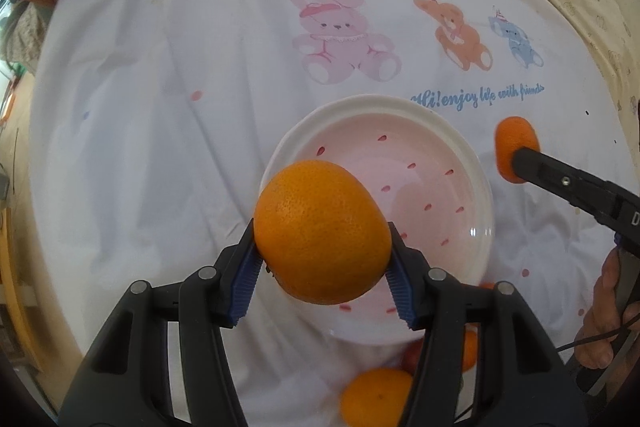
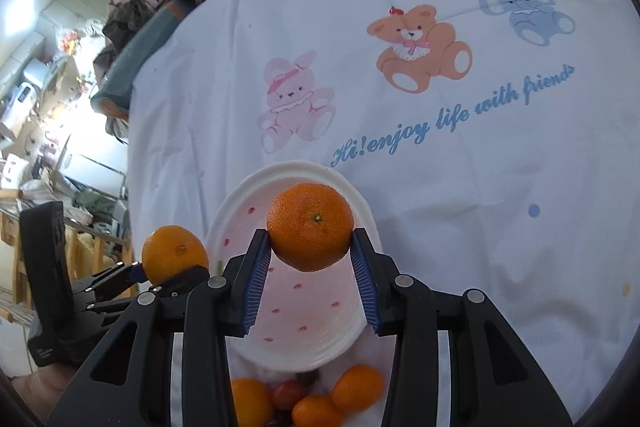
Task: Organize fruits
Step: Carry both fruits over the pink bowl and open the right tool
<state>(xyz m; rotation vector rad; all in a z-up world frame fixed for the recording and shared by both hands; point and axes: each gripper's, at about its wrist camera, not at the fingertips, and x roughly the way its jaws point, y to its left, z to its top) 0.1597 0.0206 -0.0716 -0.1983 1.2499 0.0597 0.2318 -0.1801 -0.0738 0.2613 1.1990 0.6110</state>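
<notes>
The left gripper [image 1: 322, 263] has its fingers clamped on a large orange [image 1: 322, 231], held above the near left rim of the white bowl [image 1: 452, 131]. The right gripper [image 2: 311, 253] grips a smaller orange [image 2: 310, 227] over the same bowl. More fruit [image 2: 356, 387] lies on the printed cloth [image 2: 480, 187] just near the bowl.

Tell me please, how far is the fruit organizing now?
Nothing looks done: the white bowl holds no fruit. In hand: the left gripper is shut on one orange and the right gripper on another orange, both near the bowl. Left: placing these two, then the loose fruit on the cloth before the bowl.
</notes>
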